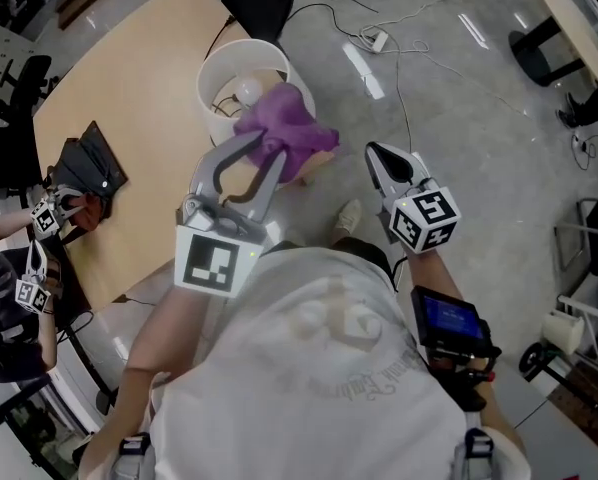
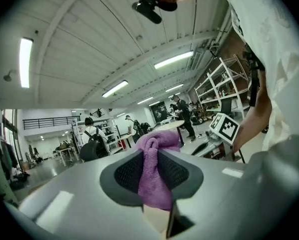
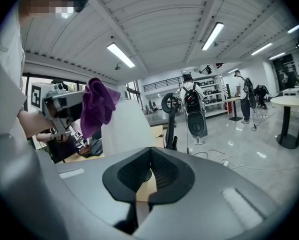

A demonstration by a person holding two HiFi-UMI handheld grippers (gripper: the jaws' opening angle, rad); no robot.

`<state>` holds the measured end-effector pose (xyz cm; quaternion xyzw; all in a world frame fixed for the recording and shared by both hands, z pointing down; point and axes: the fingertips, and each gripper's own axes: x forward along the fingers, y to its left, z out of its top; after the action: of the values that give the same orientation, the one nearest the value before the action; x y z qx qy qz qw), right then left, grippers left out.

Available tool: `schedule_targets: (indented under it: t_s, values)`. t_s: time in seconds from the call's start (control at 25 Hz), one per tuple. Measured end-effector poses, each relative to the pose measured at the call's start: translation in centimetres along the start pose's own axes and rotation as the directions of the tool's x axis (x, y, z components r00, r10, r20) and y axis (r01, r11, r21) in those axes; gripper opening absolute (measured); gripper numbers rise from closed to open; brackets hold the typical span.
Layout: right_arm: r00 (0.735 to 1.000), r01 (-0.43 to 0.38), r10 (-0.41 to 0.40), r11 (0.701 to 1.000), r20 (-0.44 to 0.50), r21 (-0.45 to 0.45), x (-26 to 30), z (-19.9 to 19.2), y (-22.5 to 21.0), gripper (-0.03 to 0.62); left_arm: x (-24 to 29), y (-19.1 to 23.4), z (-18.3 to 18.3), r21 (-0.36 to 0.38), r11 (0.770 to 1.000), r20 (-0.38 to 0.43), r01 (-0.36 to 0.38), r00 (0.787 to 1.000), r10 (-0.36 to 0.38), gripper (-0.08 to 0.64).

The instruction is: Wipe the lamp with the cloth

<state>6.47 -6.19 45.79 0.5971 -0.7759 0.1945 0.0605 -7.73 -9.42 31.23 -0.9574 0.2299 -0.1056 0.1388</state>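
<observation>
While the left hand-held gripper (image 2: 150,160) clenched the purple cloth (image 1: 284,123) at the top rim of the lamp (image 1: 211,98), the wiping looked barely begun, and the right hand-held gripper (image 1: 381,154) hung closed and empty beside the lamp.

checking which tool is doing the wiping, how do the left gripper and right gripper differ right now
The left gripper has its jaws shut on the purple cloth; the right gripper has its jaws together with nothing between them. The left gripper holds the cloth over the lamp; the right gripper is off to the lamp's side, over the floor. Both carry a marker cube.
</observation>
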Motion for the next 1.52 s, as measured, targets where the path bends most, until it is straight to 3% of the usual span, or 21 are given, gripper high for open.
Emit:
schedule_targets:
  t_s: [0.2,0.36,0.56,0.68,0.8,0.96,1.04,1.12,1.2,1.28,1.44,1.52]
  values:
    - [1.0,-0.009,0.009,1.0,-0.015,0.024,-0.1,-1.3,0.5,0.012,1.5,-2.2,-6.3,-0.05,0.995,-0.092,0.088,0.991,-0.092,0.084]
    - [1.0,0.016,-0.016,0.999,-0.007,0.05,-0.9,-1.5,0.4,0.012,1.3,-4.7,-11.3,-0.152,0.981,-0.157,0.124,0.977,-0.147,0.083]
    - [1.0,0.028,-0.027,0.998,-0.01,0.054,-0.7,-1.5,-1.7,0.012,3.2,-7.0,-16.5,-0.214,0.963,-0.234,0.166,0.948,-0.216,0.083]
    - [1.0,0.019,-0.018,0.998,-0.017,0.054,-0.5,-1.7,-1.5,0.012,3.1,-8.0,-17.9,-0.27,0.942,-0.257,0.198,0.928,-0.269,0.083]
    - [1.0,0.007,-0.006,0.999,-0.022,0.051,-0.3,-1.7,-0.9,0.012,2.6,-8.3,-16.3,-0.3,0.931,-0.225,0.208,0.933,-0.281,0.081]
    - [1.0,-0.003,0.005,0.999,-0.026,0.052,-0.1,-1.5,-0.4,0.012,1.4,-6.9,-9.1,-0.261,0.942,-0.104,0.211,0.964,-0.244,0.08]
    - [1.0,-0.011,0.013,0.999,-0.023,0.052,0.1,-1.3,0.3,0.012,0.0,-4.5,-4.0,-0.269,0.948,-0.001,0.172,0.984,-0.178,0.08]
    - [1.0,-0.027,0.028,0.998,-0.015,0.051,0.4,-1.2,1.4,0.012,-1.8,-1.1,0.1,-0.295,0.95,0.054,0.098,0.995,-0.085,0.08]
    - [0.999,-0.052,0.053,0.997,-0.01,0.05,0.8,-1.1,2.3,0.012,-3.0,2.4,2.4,-0.269,0.963,0.041,0.022,0.999,-0.011,0.08]
    - [0.997,-0.08,0.08,0.996,-0.01,0.048,1.3,-1.1,2.8,0.012,-3.2,5.4,3.6,-0.183,0.983,-0.004,-0.023,1.0,0.023,0.08]
    - [0.993,-0.119,0.12,0.992,-0.011,0.04,1.9,-1.1,4.1,0.012,-2.0,9.5,3.1,0.014,0.999,-0.107,-0.036,0.994,0.038,0.08]
    - [0.991,-0.135,0.135,0.99,-0.015,0.034,2.0,-1.4,4.6,0.012,-1.2,10.6,1.5,0.06,0.998,-0.185,-0.021,0.982,0.031,0.08]
